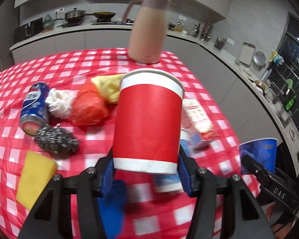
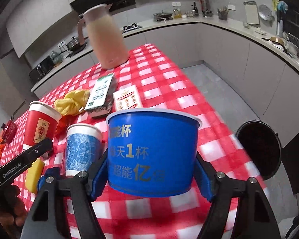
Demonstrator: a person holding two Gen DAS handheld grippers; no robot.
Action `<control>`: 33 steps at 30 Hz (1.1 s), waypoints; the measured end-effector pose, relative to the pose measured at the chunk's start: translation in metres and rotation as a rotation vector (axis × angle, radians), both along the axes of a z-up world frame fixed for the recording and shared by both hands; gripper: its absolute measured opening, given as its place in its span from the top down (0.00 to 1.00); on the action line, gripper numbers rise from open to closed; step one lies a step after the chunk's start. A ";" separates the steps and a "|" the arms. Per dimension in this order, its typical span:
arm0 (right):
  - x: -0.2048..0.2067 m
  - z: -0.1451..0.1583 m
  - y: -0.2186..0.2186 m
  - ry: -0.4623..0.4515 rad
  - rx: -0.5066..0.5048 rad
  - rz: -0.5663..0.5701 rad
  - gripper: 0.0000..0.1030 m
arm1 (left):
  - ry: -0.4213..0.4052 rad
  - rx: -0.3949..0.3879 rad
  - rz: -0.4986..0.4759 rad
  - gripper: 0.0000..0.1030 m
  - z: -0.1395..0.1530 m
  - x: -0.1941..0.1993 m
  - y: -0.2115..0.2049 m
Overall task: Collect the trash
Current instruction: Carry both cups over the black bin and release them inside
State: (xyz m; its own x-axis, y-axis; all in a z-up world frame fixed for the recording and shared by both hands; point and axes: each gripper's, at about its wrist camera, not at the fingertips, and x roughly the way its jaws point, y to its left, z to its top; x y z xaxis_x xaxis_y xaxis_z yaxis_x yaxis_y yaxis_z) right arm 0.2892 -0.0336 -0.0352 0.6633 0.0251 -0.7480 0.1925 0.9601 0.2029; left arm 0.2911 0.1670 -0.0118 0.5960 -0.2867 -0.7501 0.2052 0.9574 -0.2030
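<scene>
three paper cups, one can, one jug

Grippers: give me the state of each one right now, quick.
Left gripper: shut on the red cup, lifted off the table.
Right gripper: shut on the blue cup, also held up.

Left hand-held gripper and right hand-held gripper both clamped, angled downward.

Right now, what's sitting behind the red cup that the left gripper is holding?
Behind the red cup, the left wrist view shows a yellow cloth, an orange bag and a pink jug farther back. The cup hides whatever lies directly behind it.
</scene>
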 end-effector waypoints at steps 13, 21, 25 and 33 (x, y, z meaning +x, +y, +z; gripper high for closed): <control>-0.049 0.002 -0.180 -0.023 -0.014 -0.156 0.26 | 0.013 -0.038 -0.158 0.45 0.000 -0.029 -0.159; -0.053 -0.036 -0.309 0.066 0.010 -0.141 0.26 | 0.092 -0.052 -0.198 0.45 -0.036 -0.026 -0.297; -0.048 -0.065 -0.358 0.120 0.007 -0.106 0.26 | 0.141 -0.028 -0.214 0.45 -0.064 -0.025 -0.348; -0.024 -0.125 -0.404 0.212 0.017 -0.032 0.26 | 0.259 0.048 -0.189 0.45 -0.132 -0.014 -0.395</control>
State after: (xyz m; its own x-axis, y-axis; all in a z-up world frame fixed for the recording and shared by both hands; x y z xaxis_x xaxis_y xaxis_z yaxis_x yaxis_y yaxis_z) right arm 0.2649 -0.4378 -0.1602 0.4922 0.0202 -0.8703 0.2630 0.9495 0.1708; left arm 0.2774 -0.2283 -0.1435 0.3227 -0.3350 -0.8852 0.3275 0.9170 -0.2276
